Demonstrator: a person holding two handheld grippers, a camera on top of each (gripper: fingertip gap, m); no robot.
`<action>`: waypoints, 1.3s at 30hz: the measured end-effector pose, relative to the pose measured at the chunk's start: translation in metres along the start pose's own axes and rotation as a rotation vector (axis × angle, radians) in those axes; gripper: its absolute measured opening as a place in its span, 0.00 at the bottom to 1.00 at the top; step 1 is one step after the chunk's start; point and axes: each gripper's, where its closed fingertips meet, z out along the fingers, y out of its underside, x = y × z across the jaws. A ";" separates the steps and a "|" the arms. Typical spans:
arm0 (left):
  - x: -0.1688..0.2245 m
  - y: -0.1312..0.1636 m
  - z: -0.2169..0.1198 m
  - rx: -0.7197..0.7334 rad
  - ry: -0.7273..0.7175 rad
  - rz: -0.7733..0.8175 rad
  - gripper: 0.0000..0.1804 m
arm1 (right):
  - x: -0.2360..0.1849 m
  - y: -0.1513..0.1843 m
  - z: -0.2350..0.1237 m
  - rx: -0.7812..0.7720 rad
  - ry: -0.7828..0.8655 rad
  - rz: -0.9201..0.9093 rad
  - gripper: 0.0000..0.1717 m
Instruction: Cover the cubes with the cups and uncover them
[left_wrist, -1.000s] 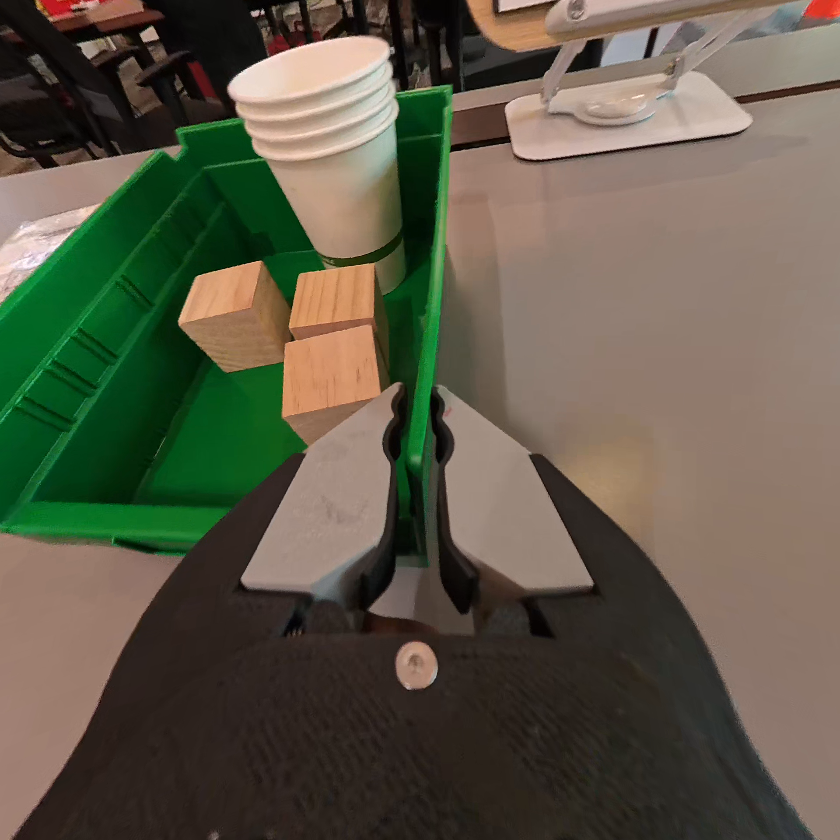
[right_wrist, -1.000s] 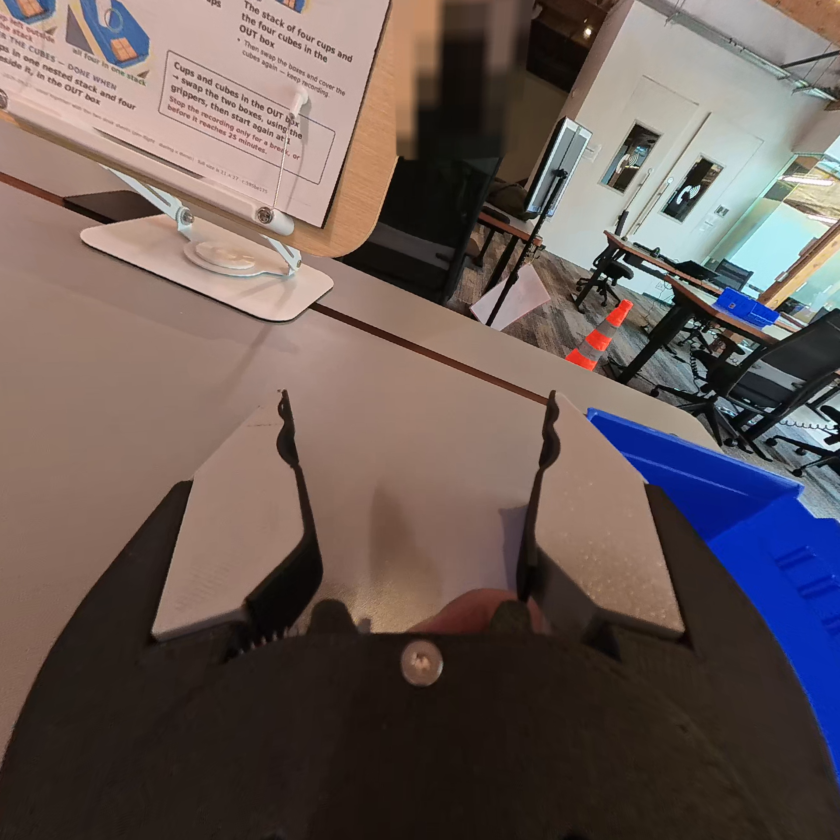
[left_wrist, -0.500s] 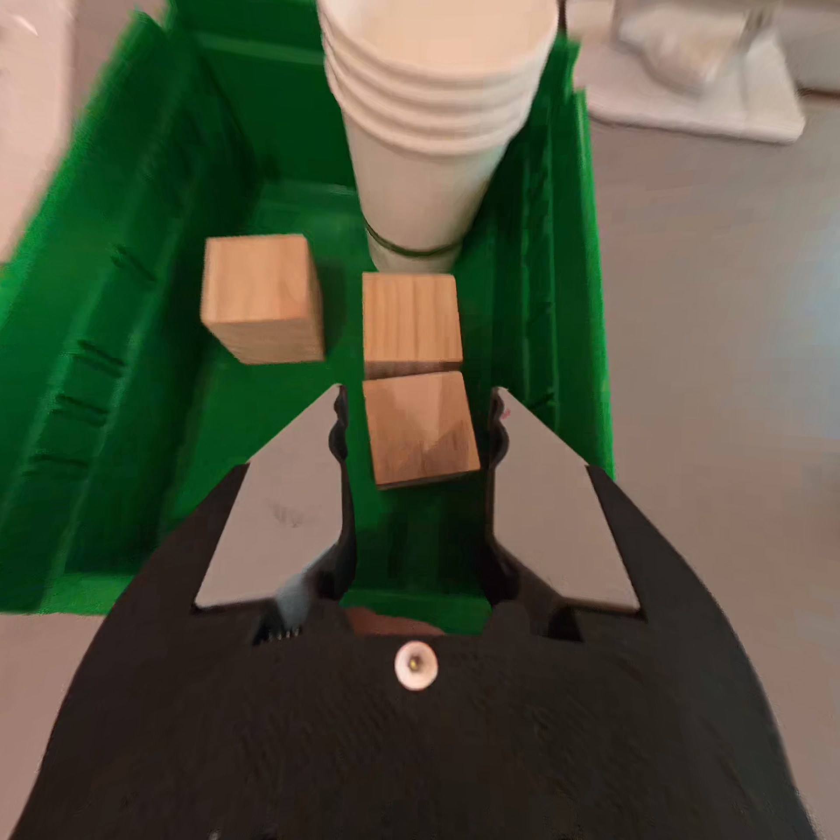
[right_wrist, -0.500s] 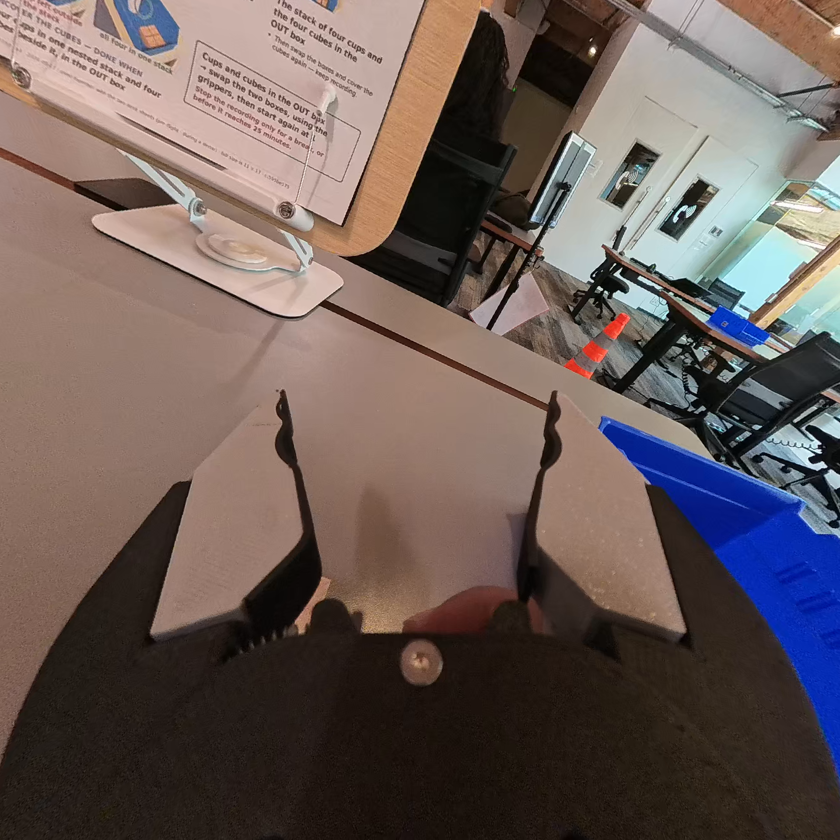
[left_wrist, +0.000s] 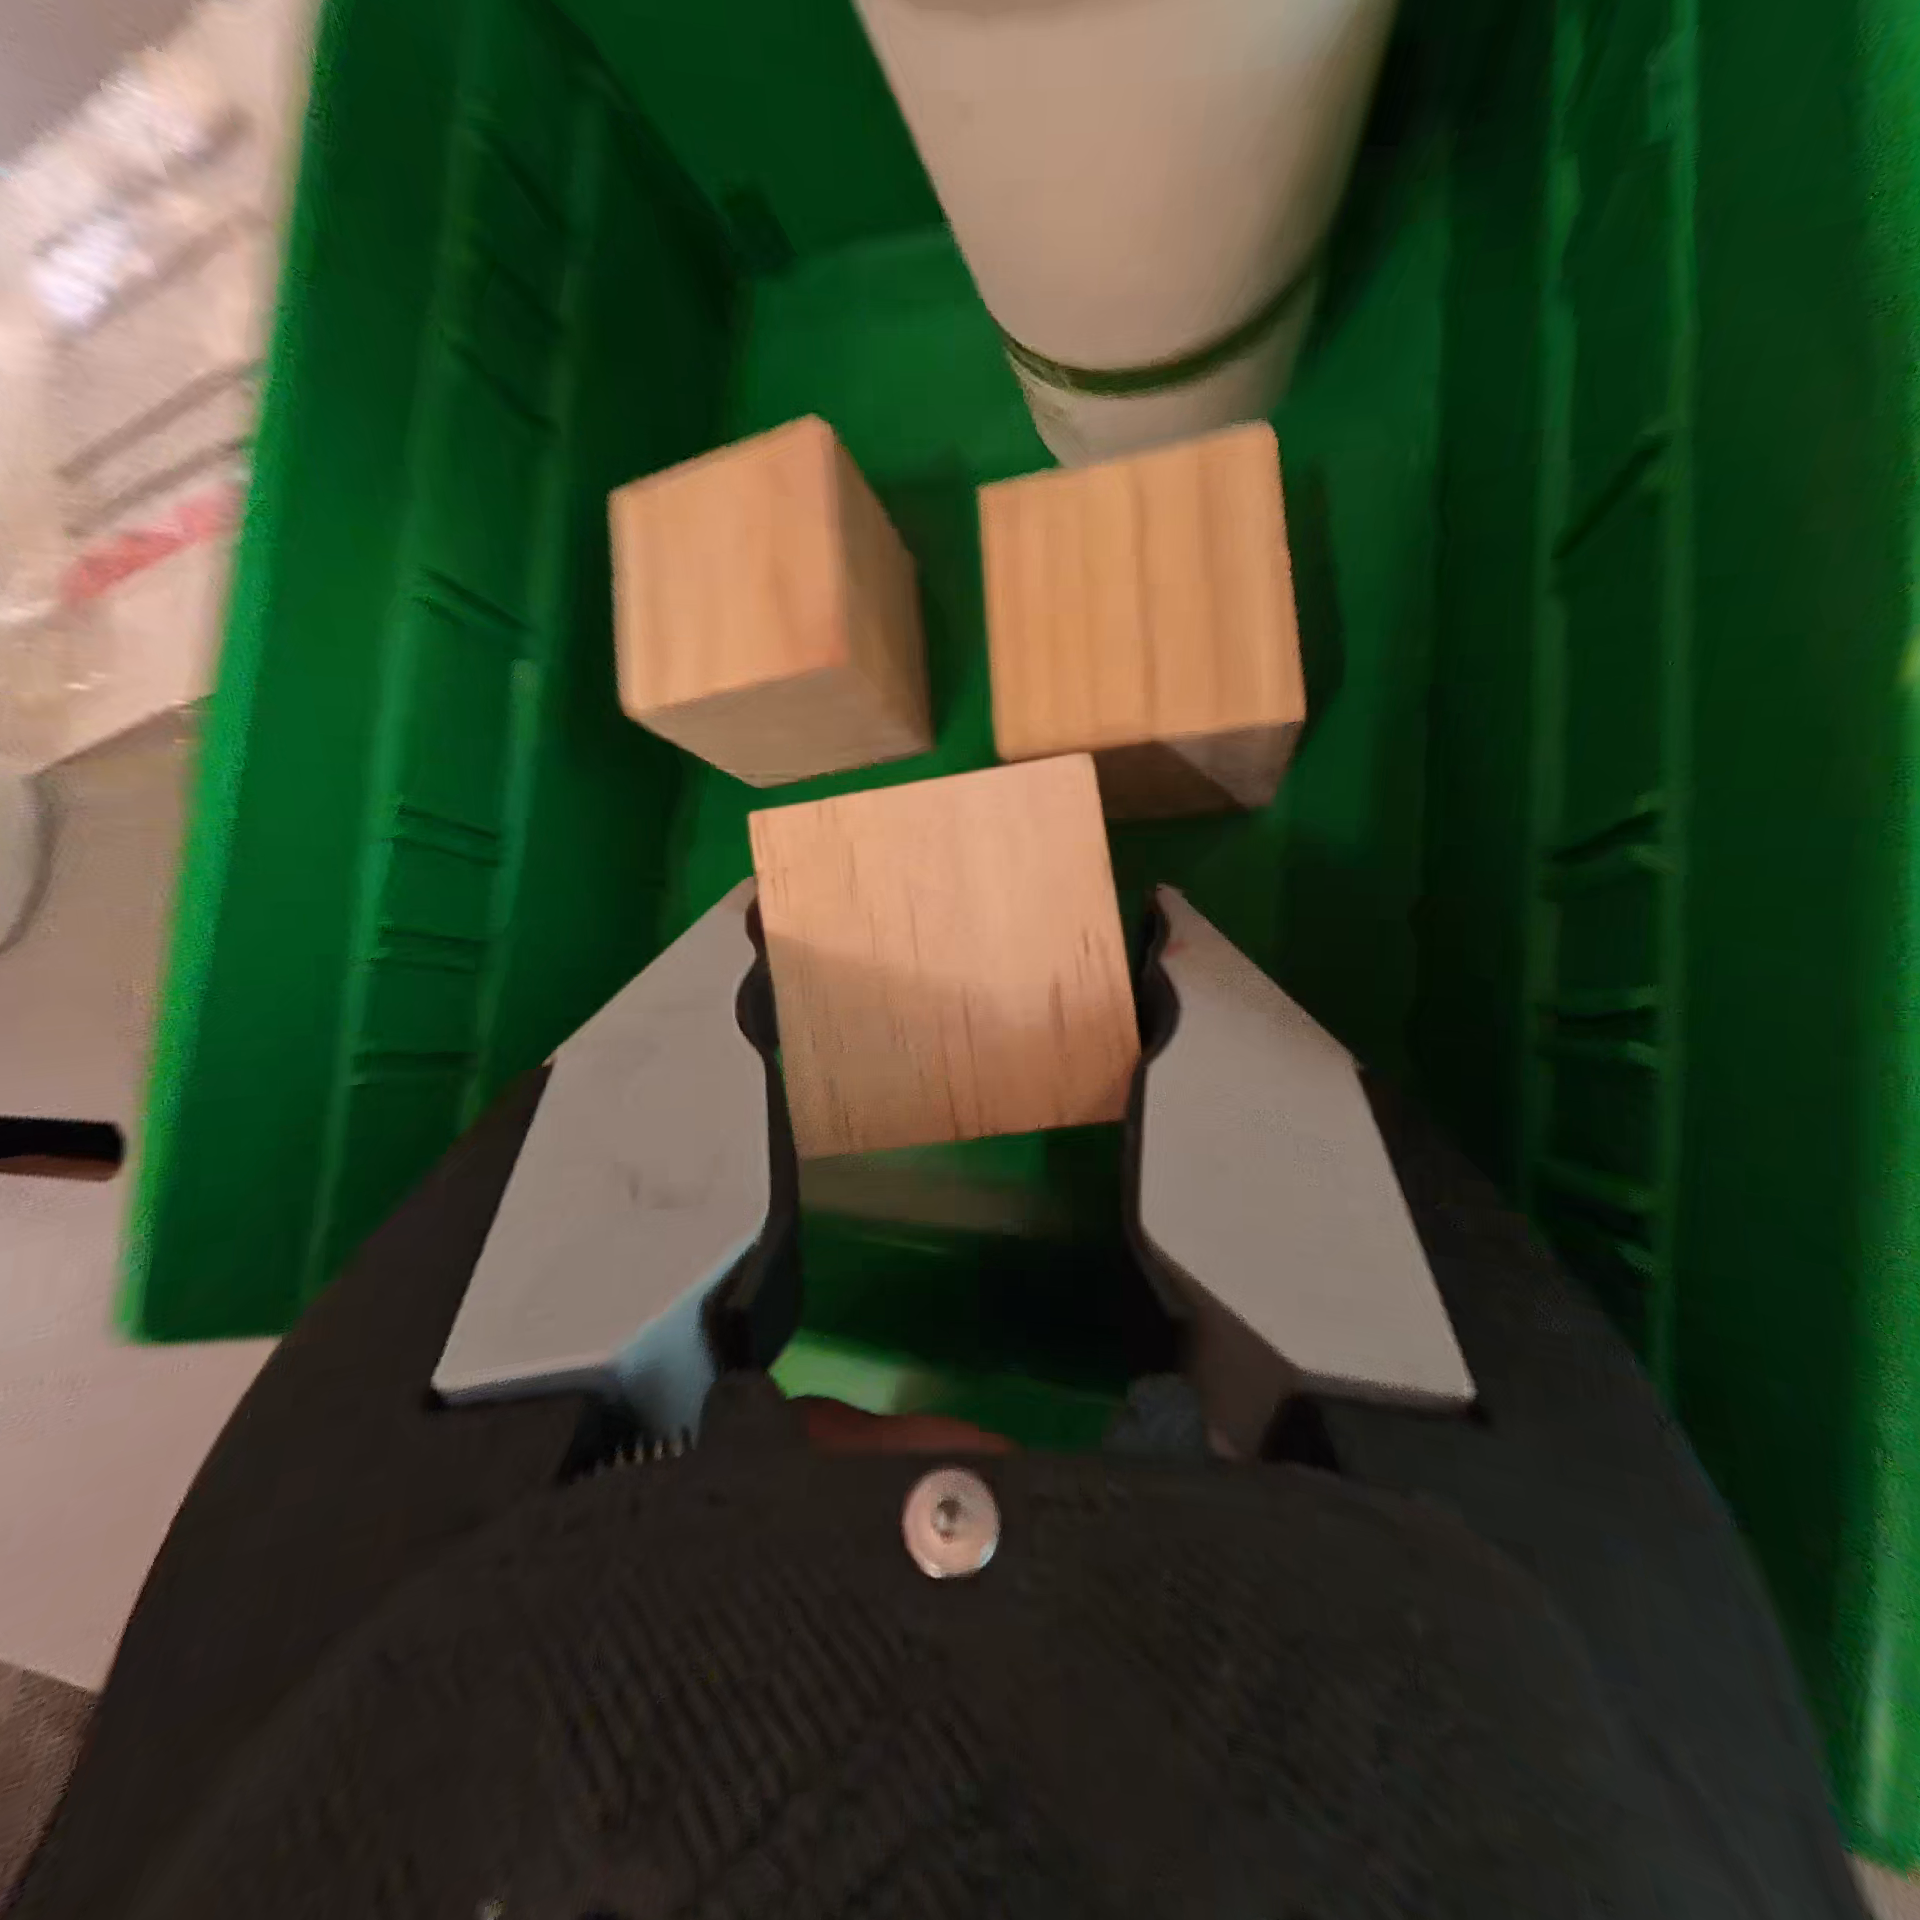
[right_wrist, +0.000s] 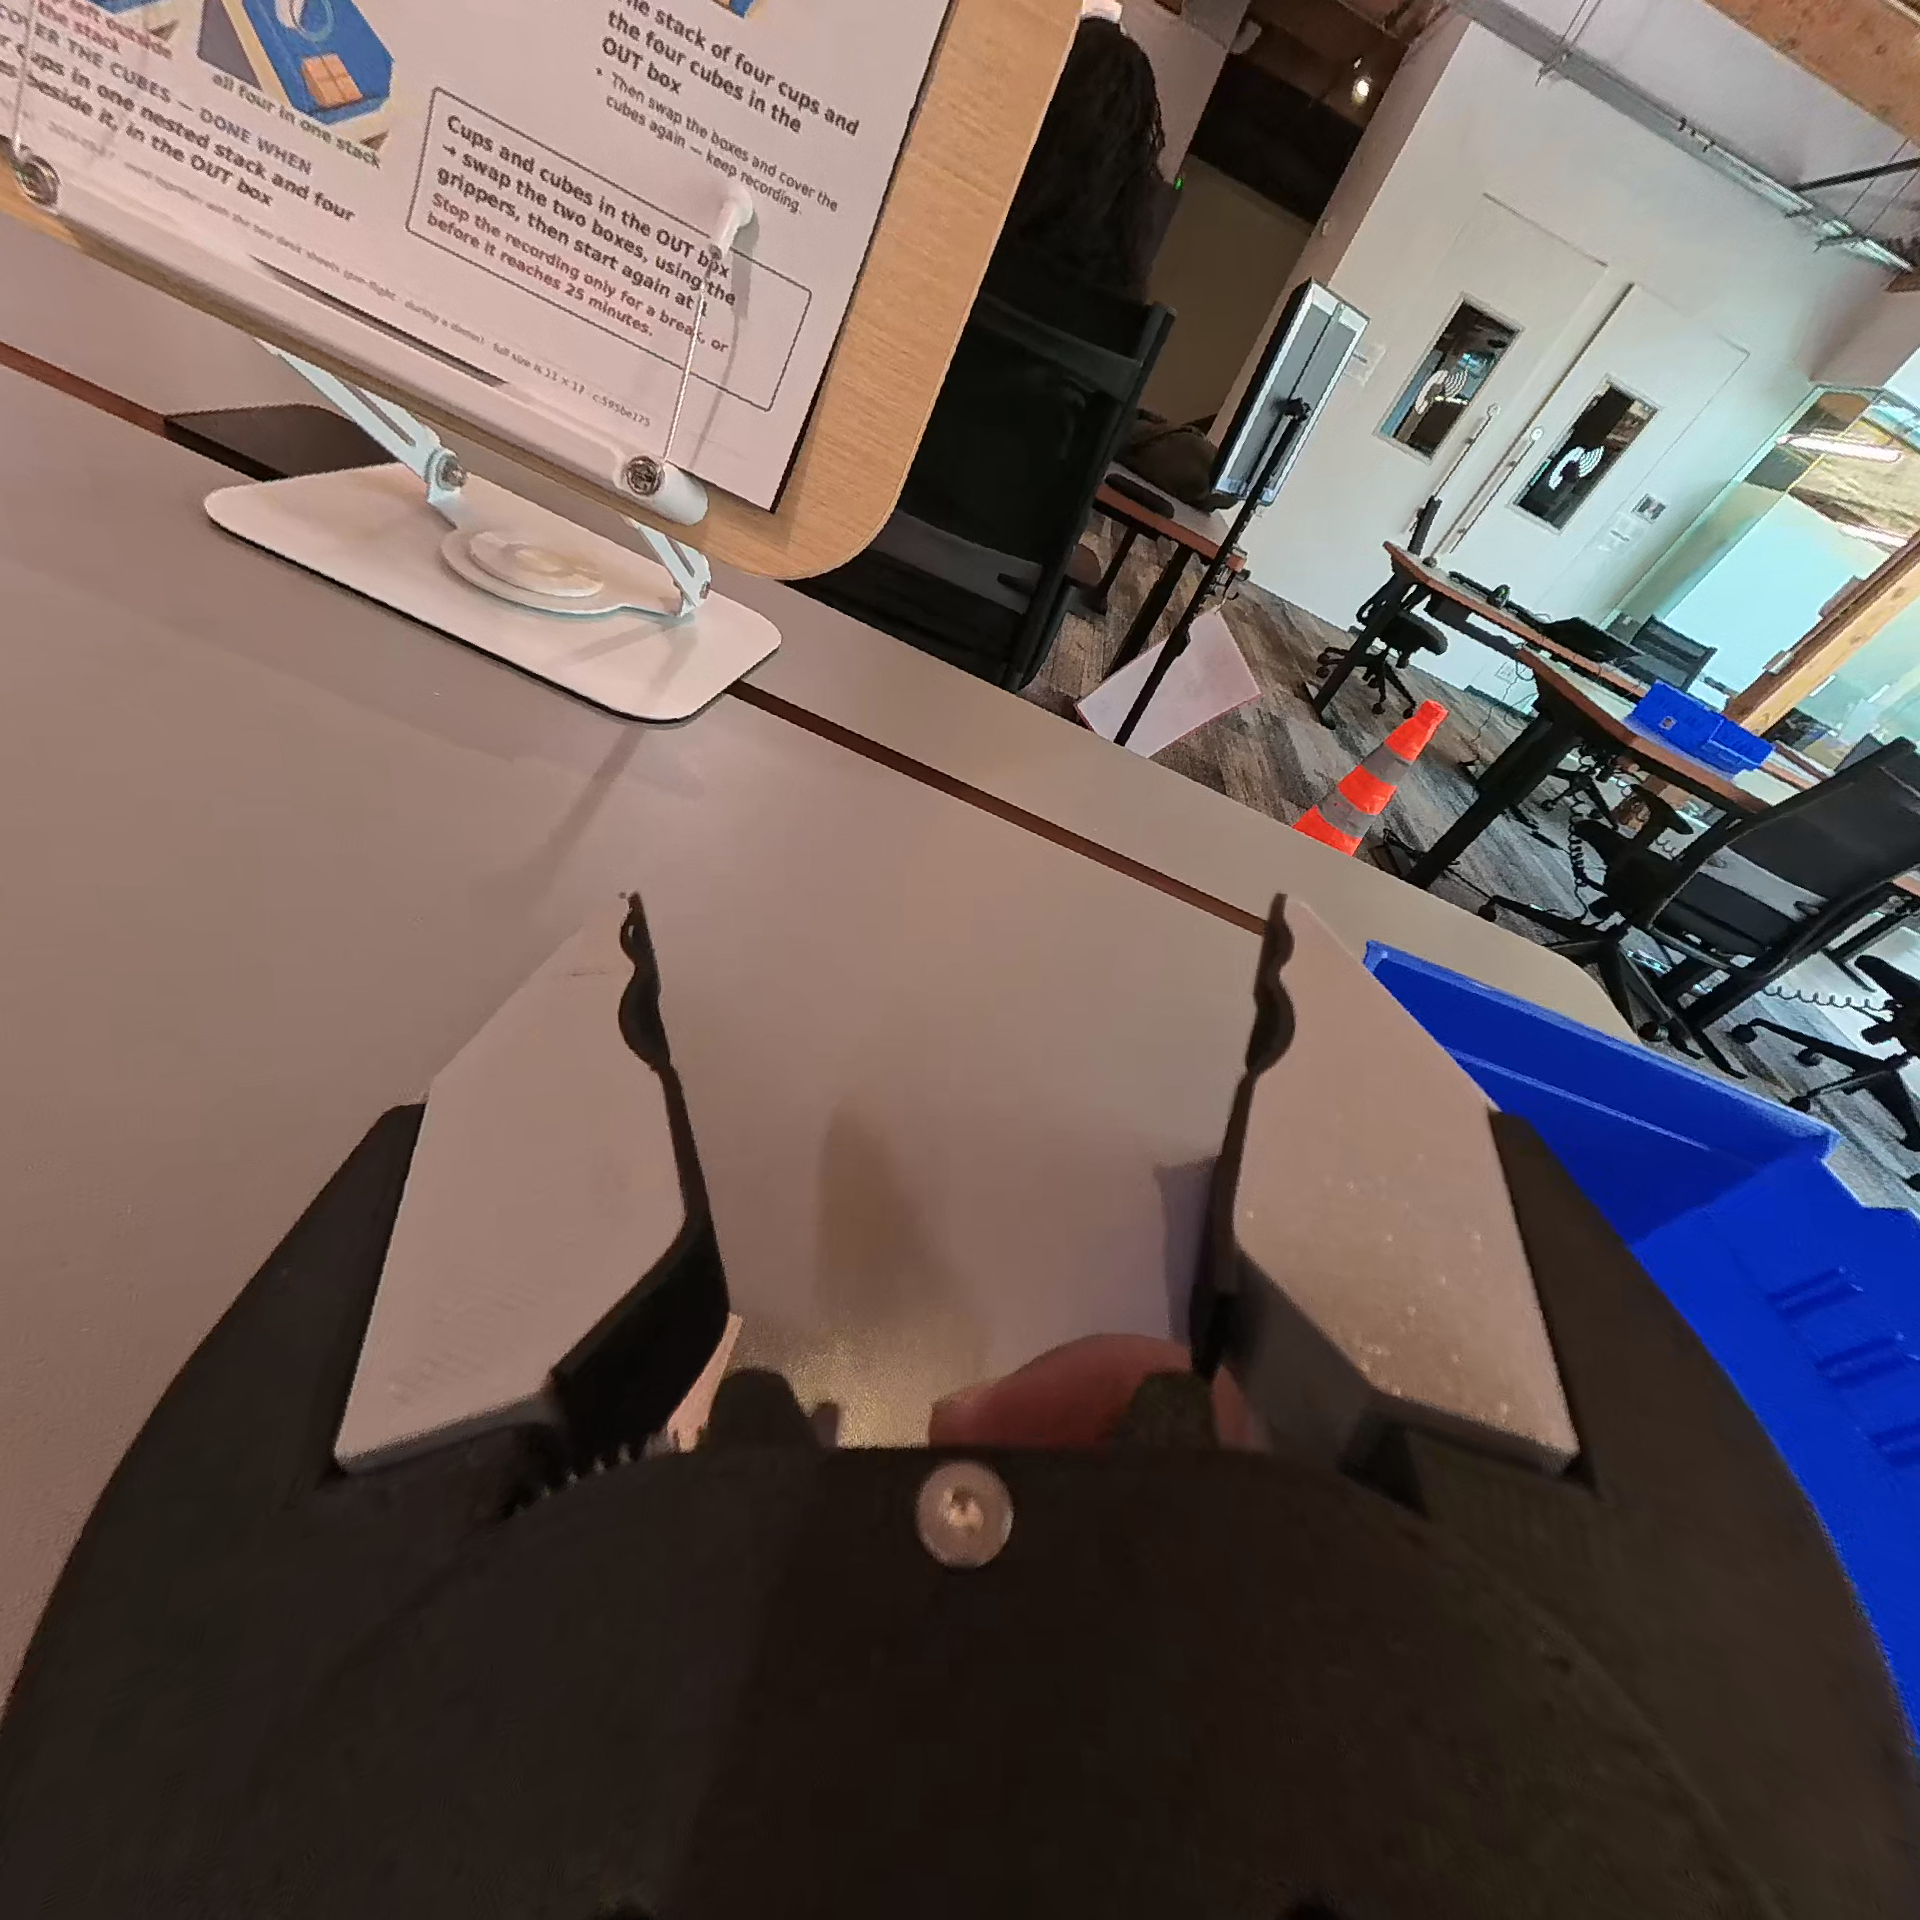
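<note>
Green bin on the table holds three wooden cubes and the cup stack at the back. My left tongs straddle the nearest cube, open around it; I can't see the pads pressing yet, and it's blurry. Right tongs hang wide open over bare table, blue bin beside them. The cube sits skewed, so if I squeeze now, I reckon it could twist and bump the cube behind.
</note>
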 end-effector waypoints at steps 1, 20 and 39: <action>-0.008 -0.009 -0.010 0.060 -0.020 -0.030 0.38 | 0.000 0.002 0.001 -0.010 -0.001 0.001 0.67; 0.387 -0.050 -0.084 0.366 0.795 1.079 0.38 | -0.057 -0.008 -0.051 0.033 -0.807 0.159 0.44; 0.419 -0.043 -0.081 0.492 0.956 1.107 0.38 | -0.074 0.072 -0.069 -0.199 -0.934 -0.292 0.32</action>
